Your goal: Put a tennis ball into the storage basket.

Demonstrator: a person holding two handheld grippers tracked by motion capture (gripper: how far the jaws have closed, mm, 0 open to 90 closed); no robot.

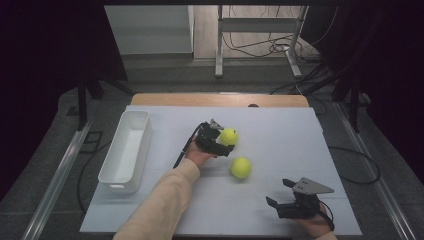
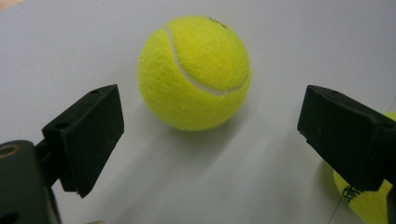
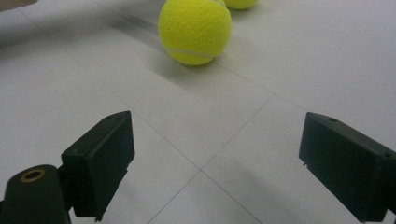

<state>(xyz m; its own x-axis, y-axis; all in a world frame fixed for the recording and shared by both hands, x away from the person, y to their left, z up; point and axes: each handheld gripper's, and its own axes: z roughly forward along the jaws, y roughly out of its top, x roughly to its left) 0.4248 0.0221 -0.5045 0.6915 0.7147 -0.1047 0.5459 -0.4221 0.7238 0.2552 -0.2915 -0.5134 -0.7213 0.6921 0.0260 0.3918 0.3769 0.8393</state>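
Two tennis balls are lying right of the white bin [image 1: 125,150]; the left tool [image 1: 223,142], jaws apart, is framing the farther tennis ball [image 1: 229,136] for grasping, while the right tool [image 1: 280,194] is waiting, jaws apart, behind the nearer tennis ball [image 1: 241,168].

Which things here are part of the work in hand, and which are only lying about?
In the job:
- far tennis ball, ahead of the open left hand-held gripper
- near tennis ball
- probably the white bin, empty at the left

Lying about:
- right hand-held gripper, open and idle
- cables on the floor beyond the table
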